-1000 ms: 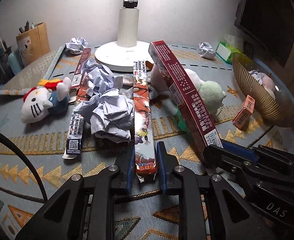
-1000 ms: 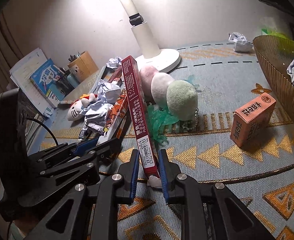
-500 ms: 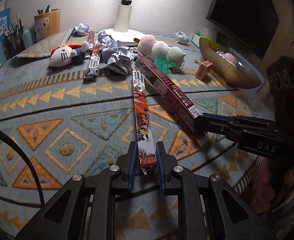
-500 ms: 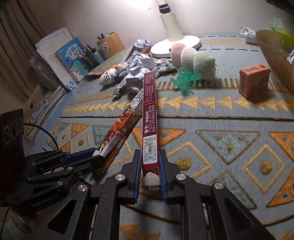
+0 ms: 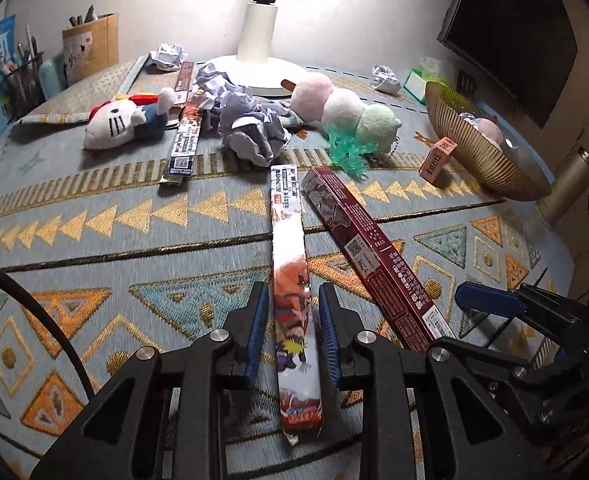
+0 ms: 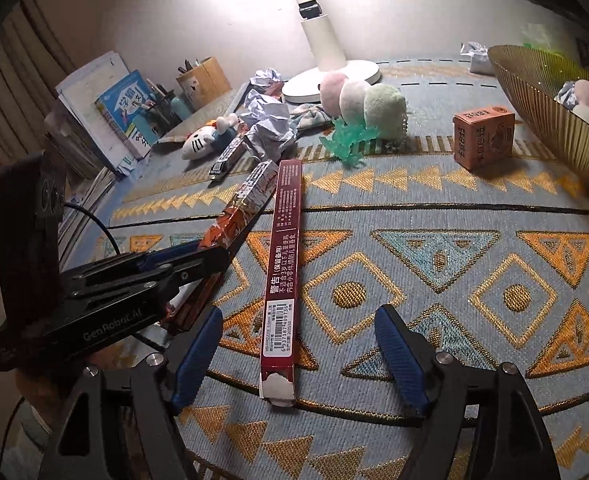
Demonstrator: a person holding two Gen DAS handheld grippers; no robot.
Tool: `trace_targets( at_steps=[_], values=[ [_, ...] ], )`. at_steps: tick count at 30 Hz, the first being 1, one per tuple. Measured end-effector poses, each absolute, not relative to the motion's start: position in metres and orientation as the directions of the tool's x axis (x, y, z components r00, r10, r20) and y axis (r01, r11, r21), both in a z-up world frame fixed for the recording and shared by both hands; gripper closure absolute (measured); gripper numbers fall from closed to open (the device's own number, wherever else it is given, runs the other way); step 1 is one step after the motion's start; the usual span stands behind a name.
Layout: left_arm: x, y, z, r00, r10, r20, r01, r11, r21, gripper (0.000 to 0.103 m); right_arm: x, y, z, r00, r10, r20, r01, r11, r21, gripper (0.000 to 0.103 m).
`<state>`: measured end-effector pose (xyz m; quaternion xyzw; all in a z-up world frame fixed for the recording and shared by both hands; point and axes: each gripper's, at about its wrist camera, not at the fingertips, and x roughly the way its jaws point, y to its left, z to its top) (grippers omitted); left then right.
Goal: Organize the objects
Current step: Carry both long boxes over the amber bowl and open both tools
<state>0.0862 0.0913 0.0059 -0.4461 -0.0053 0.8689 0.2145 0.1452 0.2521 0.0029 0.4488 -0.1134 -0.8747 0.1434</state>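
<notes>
Left tool (image 5: 290,332): lower centre of the left view, jaws opening, pads just off the sides of the orange picture box (image 5: 292,280), which lies flat on the table (image 5: 94,264) between them.

Right tool (image 6: 298,356): lower centre of the right view, jaws opening and already wide, nothing gripped; the dark red box (image 6: 282,280) lies between them, untouched.

Done, by appearance: two long boxes laid near each other on the bare patterned cloth in the lower half of the frame, fanned rather than parallel.

Left: a third long box (image 5: 182,148), crumpled paper (image 5: 250,128), cat plush (image 5: 114,128), three-ball plush (image 5: 346,108) and small orange carton (image 5: 436,160) remain jumbled across the upper frame; gold bowl (image 5: 490,160) at upper right.

Change: a second ago both tools were clamped on their boxes up among the clutter; both boxes now lie clear of it.
</notes>
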Motion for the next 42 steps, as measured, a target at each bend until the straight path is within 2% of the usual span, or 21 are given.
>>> trace_targets(
  at_steps=[1,9,13,15,18,19,20,25,28,31,33,36,39,41,42],
  values=[
    [0.084,0.092,0.005,-0.511,0.388,-0.767,-0.377,-0.903,-0.206,0.073,0.144,0.252,0.003,-0.56,-0.348,-0.752,0.15,-0.935,0.321,0.025],
    [0.087,0.09,0.005,-0.511,0.416,-0.752,-0.378,-0.895,-0.238,0.064,0.134,0.24,0.003,-0.562,-0.272,-0.781,0.152,-0.962,0.225,0.024],
    [0.096,0.098,0.011,-0.581,0.28,-0.764,-0.376,-0.925,-0.054,0.063,0.136,0.233,0.001,-0.573,-0.221,-0.789,0.163,-0.974,0.154,0.023],
    [0.094,0.1,0.007,-0.573,0.239,-0.784,-0.375,-0.927,-0.009,0.063,0.138,0.232,0.0,-0.578,-0.208,-0.789,0.161,-0.977,0.14,0.023],
    [0.089,0.093,0.004,-0.567,0.267,-0.779,-0.356,-0.933,-0.06,0.057,0.139,0.232,0.0,-0.58,-0.204,-0.789,0.158,-0.978,0.136,0.023],
    [0.089,0.092,0.004,-0.563,0.29,-0.774,-0.361,-0.929,-0.085,0.048,0.139,0.232,0.0,-0.578,-0.204,-0.79,0.159,-0.978,0.136,0.023],
    [0.089,0.092,0.004,-0.559,0.306,-0.77,-0.368,-0.924,-0.101,0.044,0.14,0.232,0.0,-0.577,-0.205,-0.79,0.161,-0.977,0.136,0.023],
    [0.089,0.093,0.003,-0.554,0.32,-0.768,-0.366,-0.923,-0.121,0.039,0.141,0.238,0.001,-0.579,-0.228,-0.783,0.155,-0.973,0.169,0.023],
    [0.09,0.094,0.003,-0.558,0.315,-0.768,-0.367,-0.923,-0.112,0.042,0.14,0.237,0.001,-0.58,-0.226,-0.783,0.156,-0.974,0.166,0.023],
    [0.092,0.103,0.003,-0.591,0.233,-0.772,-0.371,-0.928,0.004,0.069,0.139,0.234,0.001,-0.584,-0.209,-0.785,0.156,-0.977,0.144,0.023],
    [0.092,0.101,0.004,-0.584,0.253,-0.771,-0.387,-0.922,-0.009,0.082,0.138,0.231,0.0,-0.586,-0.195,-0.786,0.159,-0.979,0.124,0.023],
    [0.095,0.086,0.006,-0.597,0.219,-0.772,-0.35,-0.937,0.005,0.082,0.134,0.222,0.002,-0.587,-0.19,-0.787,0.179,-0.978,0.103,0.023],
    [0.099,0.058,0.008,-0.583,0.231,-0.779,-0.314,-0.948,-0.046,0.082,0.123,0.213,0.005,-0.592,-0.195,-0.782,0.19,-0.977,0.099,0.026],
    [0.101,0.043,0.008,-0.584,0.224,-0.78,-0.293,-0.955,-0.055,0.082,0.113,0.208,0.003,-0.584,-0.193,-0.788,0.178,-0.978,0.108,0.036],
    [0.101,0.039,0.007,-0.584,0.223,-0.78,-0.289,-0.956,-0.057,0.082,0.107,0.207,0.001,-0.572,-0.197,-0.797,0.17,-0.978,0.12,0.037]
  ],
)
